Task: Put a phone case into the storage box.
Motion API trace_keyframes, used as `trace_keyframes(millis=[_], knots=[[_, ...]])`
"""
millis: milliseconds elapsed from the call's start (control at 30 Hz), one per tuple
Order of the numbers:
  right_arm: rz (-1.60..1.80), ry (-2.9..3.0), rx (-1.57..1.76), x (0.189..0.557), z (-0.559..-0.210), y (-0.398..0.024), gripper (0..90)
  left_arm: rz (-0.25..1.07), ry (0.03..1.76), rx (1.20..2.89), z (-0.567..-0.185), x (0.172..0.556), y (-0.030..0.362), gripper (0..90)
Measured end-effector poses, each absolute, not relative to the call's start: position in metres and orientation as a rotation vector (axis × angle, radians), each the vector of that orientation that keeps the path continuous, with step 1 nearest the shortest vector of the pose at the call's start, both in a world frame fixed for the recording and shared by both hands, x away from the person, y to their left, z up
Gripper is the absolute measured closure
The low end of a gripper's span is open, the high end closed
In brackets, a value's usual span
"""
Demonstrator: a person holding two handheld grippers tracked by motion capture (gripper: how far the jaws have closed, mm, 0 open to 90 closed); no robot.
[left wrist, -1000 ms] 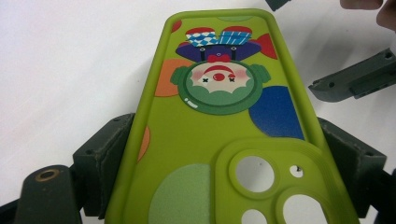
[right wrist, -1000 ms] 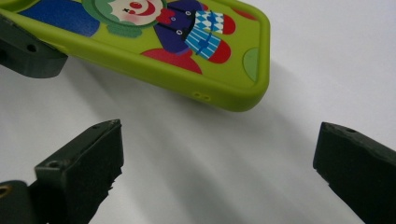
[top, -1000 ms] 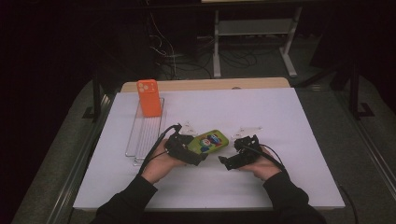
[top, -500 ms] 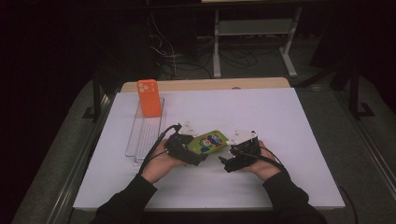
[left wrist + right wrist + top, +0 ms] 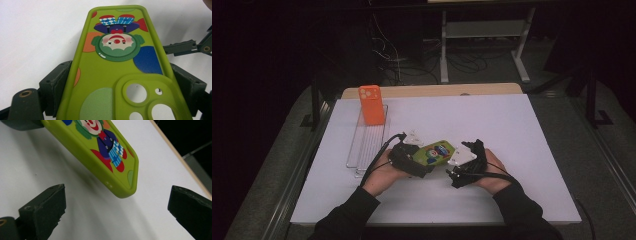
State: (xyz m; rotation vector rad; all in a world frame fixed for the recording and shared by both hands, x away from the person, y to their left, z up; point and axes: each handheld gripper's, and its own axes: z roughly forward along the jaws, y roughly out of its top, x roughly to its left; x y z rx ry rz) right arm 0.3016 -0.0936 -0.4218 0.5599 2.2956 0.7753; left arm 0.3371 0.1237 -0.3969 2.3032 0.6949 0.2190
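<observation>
A lime-green phone case (image 5: 117, 62) printed with a clown lies between the jaws of my left gripper (image 5: 120, 82), whose pads (image 5: 56, 85) press on its two long edges near the camera cutouts. In the high view the left gripper (image 5: 422, 160) holds this green case (image 5: 438, 152) just above the white table, with the free end pointing right. My right gripper (image 5: 458, 162) sits close to that end, its grey plate up. In its own view the right gripper (image 5: 117, 205) stands wide open, and the rounded end of the green case (image 5: 105, 152) hangs ahead of its jaws, untouched.
An orange phone case (image 5: 372, 105) stands upright at the far end of a wire rack (image 5: 364, 147) on the left of the white table (image 5: 522, 130). A wooden edge (image 5: 432, 91) runs along the table's back. Both forearms enter from the bottom.
The right gripper has rolled so its pale plate faces up and has edged left toward the case's free end. The left gripper and the green case have stayed put.
</observation>
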Motion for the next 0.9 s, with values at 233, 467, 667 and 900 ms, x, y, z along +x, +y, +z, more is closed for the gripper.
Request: trace_keyframes(millis=[233,467,667,900], knots=[[0.703,2.235,0.433,0.296,-0.423,-0.089,0.9,0.196,0.744,2.256,-0.399,0.335,0.121,15.2],[0.626,2.180,0.274,0.291,-0.426,-0.085,0.9,0.188,0.742,2.276,-0.399,0.335,0.122,15.2],[0.564,2.091,0.156,0.287,-0.429,-0.080,0.9,0.186,0.733,2.283,-0.398,0.335,0.122,15.2],[0.549,2.054,0.109,0.283,-0.432,-0.074,3.8,0.176,0.730,2.276,-0.398,0.335,0.122,15.2]])
